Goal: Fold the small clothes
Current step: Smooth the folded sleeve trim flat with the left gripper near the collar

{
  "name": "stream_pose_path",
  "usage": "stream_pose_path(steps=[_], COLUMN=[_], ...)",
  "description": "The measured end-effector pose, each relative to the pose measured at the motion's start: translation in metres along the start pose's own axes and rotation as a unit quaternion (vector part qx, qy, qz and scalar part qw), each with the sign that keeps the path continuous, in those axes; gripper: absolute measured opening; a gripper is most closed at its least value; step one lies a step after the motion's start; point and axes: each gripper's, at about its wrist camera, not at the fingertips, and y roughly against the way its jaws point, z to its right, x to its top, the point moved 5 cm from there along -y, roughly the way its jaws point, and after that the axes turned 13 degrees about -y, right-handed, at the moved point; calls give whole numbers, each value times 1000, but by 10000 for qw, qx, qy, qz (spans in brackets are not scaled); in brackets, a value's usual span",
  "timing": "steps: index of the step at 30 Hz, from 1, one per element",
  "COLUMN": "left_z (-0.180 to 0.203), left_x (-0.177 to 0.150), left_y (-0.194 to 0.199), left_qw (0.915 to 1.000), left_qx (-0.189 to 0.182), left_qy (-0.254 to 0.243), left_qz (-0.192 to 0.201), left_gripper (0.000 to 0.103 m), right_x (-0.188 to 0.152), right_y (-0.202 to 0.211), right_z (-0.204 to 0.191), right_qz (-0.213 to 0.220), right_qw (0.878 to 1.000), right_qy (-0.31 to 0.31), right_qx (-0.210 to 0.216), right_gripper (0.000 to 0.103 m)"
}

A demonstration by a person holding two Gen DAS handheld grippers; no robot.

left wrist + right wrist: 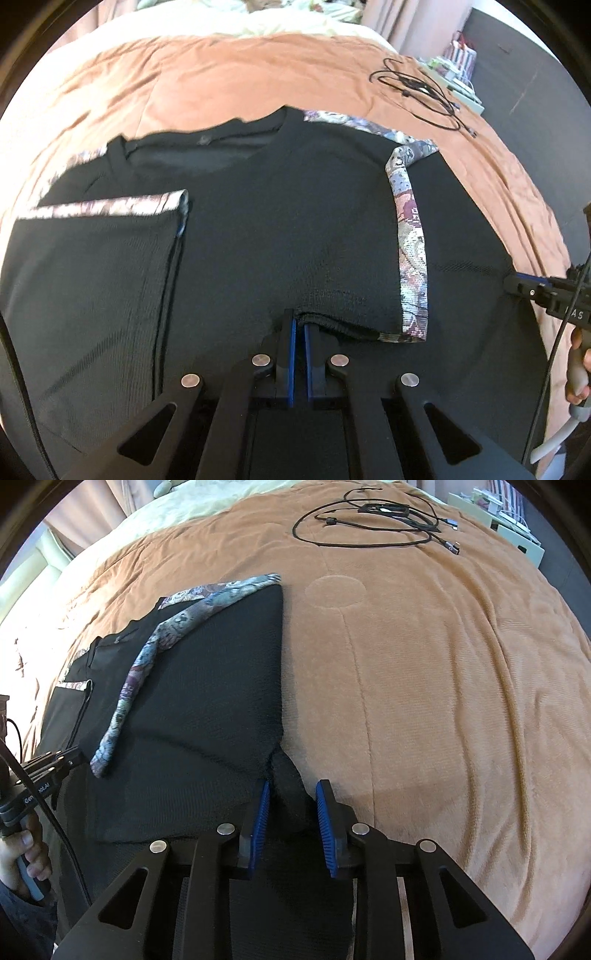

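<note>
Both claws angle steeply down. The left gripper (299, 325) is clamped on the black shirt's (258, 229) folded hem; the right gripper (293, 797) straddles its bunched side edge, pads apart. Bare orange blanket (443, 683) lies right.

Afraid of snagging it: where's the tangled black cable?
The tangled black cable lies on the orange blanket, far beyond the black garment, top right in both views.
</note>
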Motion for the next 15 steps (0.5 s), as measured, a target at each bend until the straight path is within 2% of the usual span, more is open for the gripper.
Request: stream_pose_path(steps=[3, 6, 8, 10, 11, 12, 13, 15], left_z=[-1, -6, -11, -16, -18, -19, -18, -11], left_x=[-2, -3, -2, -1, 1, 3, 6, 12], left_y=[3, 12, 23, 32, 37, 43, 46, 51], left_qw=[9999, 9998, 9997, 9995, 9994, 9992, 9990, 9991], left_qx=[-58, 62, 156, 256, 291, 347, 394, 377], left_qy=[89, 122, 123, 144, 160, 174, 179, 113], left_qz=[-111, -176, -170, -105, -45, 8, 54, 168], left_gripper=[5, 6, 13, 39, 48, 64, 71, 71], right_x=[0, 1, 2, 2, 2, 1, 0, -1], right_y=[5, 12, 17, 23, 24, 27, 28, 31], right_z=[1, 2, 4, 5, 5, 6, 7, 9], right_qz=[13, 68, 74, 97, 105, 114, 131, 156], right_qw=[9999, 9999, 9998, 9996, 9995, 9995, 9994, 9992], right_qy=[12, -73, -169, -236, -250, -252, -254, -271], right_qx=[-109, -49, 27, 123, 156, 177, 193, 241], right_gripper=[23, 23, 23, 24, 29, 32, 35, 35])
